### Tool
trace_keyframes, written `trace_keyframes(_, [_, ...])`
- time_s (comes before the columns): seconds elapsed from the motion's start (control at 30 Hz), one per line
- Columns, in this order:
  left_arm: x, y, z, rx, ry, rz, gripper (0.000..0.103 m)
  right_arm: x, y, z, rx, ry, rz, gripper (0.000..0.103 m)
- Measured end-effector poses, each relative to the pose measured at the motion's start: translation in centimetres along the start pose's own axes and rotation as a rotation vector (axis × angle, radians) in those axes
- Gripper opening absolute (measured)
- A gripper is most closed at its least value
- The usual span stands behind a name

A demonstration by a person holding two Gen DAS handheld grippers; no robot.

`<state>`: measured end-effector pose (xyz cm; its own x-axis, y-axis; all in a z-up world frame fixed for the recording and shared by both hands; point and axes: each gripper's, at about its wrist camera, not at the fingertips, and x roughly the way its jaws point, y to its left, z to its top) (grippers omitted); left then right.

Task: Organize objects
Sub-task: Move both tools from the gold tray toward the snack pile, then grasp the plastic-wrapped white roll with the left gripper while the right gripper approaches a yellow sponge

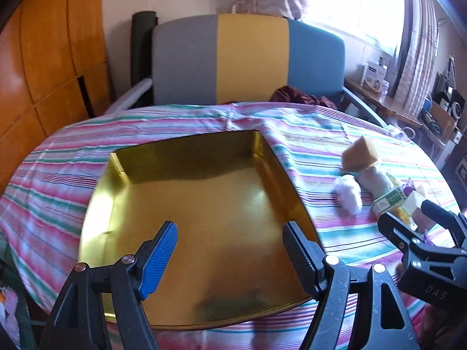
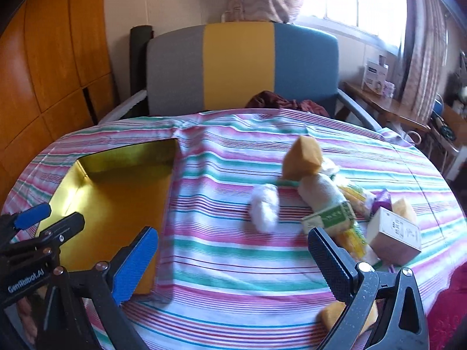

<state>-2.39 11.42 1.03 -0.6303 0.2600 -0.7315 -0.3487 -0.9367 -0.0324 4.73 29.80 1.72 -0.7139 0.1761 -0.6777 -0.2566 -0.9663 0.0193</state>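
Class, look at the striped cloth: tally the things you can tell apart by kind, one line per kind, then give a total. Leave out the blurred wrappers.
Gold tins: 1
Small boxes: 2
White fluffy balls: 1
Orange blocks: 1
Total: 5

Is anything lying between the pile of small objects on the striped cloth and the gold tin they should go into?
Nothing visible. Between the open gold metal tin and the nearest item, a white fluffy pom-pom, there is only bare striped tablecloth. The right claw hangs open over that stretch, holding nothing.
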Motion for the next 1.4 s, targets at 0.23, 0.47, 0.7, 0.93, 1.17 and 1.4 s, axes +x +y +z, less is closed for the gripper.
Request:
trace_keyframes(0.23, [0.3, -3.3, 0.2, 0.064, 0.002, -0.094, 0.076, 0.1, -5.0, -0.5, 0.051, 0.032, -0.062, 0.103])
trace_keyframes(0.47, [0.8, -6.4, 0.1, 0.133, 0.041, -0.200, 0.076, -0.4, -11.7, -0.9, 0.165, 0.095, -0.111, 0.103])
trace_keyframes(0.7, [1.7, -9.5, 0.1, 0.190, 0.077, -0.254, 0.075, -1.2, -17.2, -1.4, 0.292, 0.115, -0.137, 0.103])
trace_keyframes(0.93, [5.2, -12.7, 1.9, 0.188, 0.139, -0.284, 0.069, -1.1, -19.1, -2.0, 0.399, 0.119, -0.039, 0.103])
trace_keyframes(1.17, [10.4, -15.2, 3.6, 0.166, 0.219, -0.258, 0.064, -1.2, -19.3, -2.1, 0.431, 0.090, 0.038, 0.103])
trace_keyframes(1.4, [14.1, -17.3, 4.4, 0.180, 0.246, -0.222, 0.062, -1.2, -20.0, -2.3, 0.467, 0.080, 0.074, 0.103])
